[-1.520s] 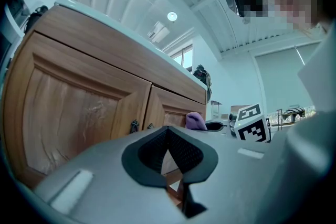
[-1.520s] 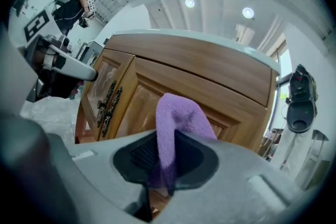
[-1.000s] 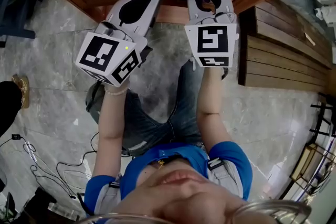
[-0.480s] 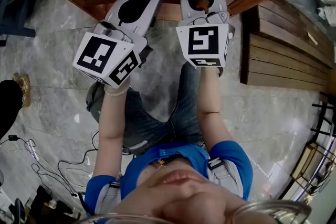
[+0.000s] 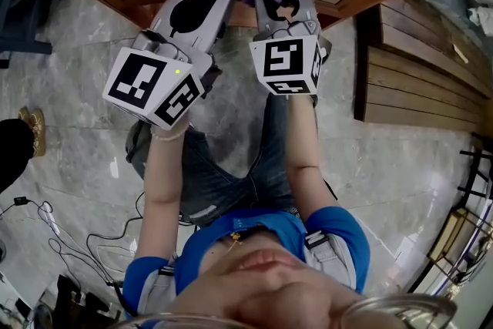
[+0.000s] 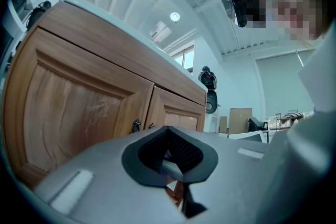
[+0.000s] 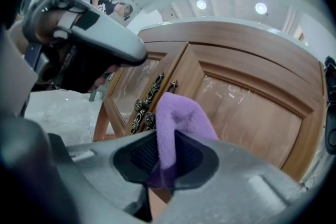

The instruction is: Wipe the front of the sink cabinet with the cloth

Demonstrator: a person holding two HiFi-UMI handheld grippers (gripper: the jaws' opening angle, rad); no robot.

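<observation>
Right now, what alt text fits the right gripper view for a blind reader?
The right tongs pinch a purple cloth held up before a wooden cabinet door, beside two ornate metal handles where the doors meet.

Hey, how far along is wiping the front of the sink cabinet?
Done: the purple cloth is clamped in the right gripper. In hand: it is up at the cabinet front, near the door handles; contact isn't clear. To do: no wiped patch shows, so the whole front remains. The left gripper is shut, empty.
</observation>
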